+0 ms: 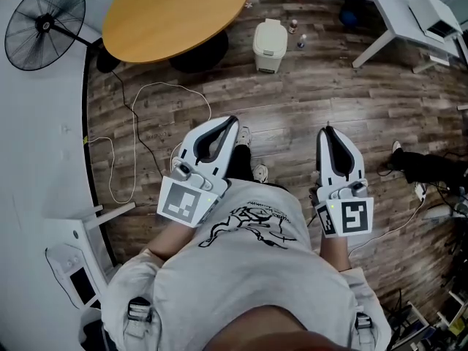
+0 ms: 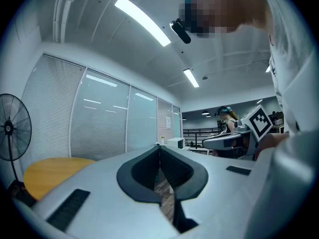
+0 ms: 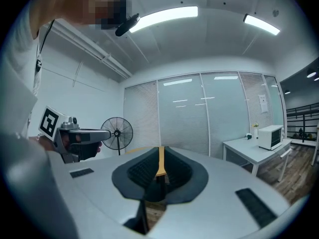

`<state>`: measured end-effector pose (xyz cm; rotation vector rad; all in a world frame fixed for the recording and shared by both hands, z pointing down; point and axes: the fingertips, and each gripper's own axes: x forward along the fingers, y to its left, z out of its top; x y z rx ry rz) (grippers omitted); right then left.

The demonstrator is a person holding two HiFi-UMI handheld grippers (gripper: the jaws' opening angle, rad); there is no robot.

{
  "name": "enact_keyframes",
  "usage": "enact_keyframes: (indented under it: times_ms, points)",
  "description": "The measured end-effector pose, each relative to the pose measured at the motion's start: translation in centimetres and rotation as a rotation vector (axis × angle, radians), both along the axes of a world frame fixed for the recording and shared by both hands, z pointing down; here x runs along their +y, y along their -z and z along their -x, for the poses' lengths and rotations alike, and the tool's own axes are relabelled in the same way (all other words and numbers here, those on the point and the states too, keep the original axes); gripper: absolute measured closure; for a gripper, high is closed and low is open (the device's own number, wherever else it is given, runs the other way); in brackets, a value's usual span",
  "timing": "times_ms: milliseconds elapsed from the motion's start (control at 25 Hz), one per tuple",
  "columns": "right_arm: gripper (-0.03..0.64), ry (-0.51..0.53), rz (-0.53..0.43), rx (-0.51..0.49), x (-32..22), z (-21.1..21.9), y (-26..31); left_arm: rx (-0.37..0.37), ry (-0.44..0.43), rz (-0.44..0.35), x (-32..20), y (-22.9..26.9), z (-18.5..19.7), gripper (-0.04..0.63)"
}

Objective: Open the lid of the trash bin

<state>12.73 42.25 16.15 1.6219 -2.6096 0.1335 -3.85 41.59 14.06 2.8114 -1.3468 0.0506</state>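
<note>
Left gripper [image 1: 232, 120] and right gripper [image 1: 327, 130] both pinched shut, empty; trash bin [image 1: 268, 50] well ahead of them, lid [image 1: 270, 29] down. Arriving closed, I'd likely shove it over.

The small cream plastic trash bin [image 1: 270, 46] stands on the wood-plank floor [image 1: 307, 101], well ahead of the person and just right of the round wooden table [image 1: 175, 13]. Two small bottles [image 1: 297, 34] stand on the floor just right of the bin. A black pedestal fan [image 1: 44, 24] is left of the table, and a white desk [image 1: 406, 9] is far to the right. A thin white cable [image 1: 139, 123] lies on the floor between the table and the left gripper [image 1: 232, 120]. The right gripper [image 1: 327, 129] is beside the left one. Both are well short of the bin, with the person's shoes [image 1: 251, 156] on the floor between them.
</note>
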Motion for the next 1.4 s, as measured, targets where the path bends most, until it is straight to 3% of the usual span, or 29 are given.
enact_keyframes:
  times_ms: [440, 800, 1400]
  points:
    - [0.580, -0.001, 0.002, 0.009, -6.6, 1.1, -0.3, 0.017, -0.007, -0.037, -6.9, 0.0, 0.8, 0.577]
    - [0.580, -0.007, 0.008, 0.024, -14.6, 3.4, -0.1, 0.021, -0.025, 0.006, -15.0, -0.6, 2.6, 0.577]
    - [0.580, -0.008, 0.006, 0.063, -27.8, 9.0, 0.4, 0.044, -0.050, -0.003, -27.9, -0.6, 7.7, 0.577]
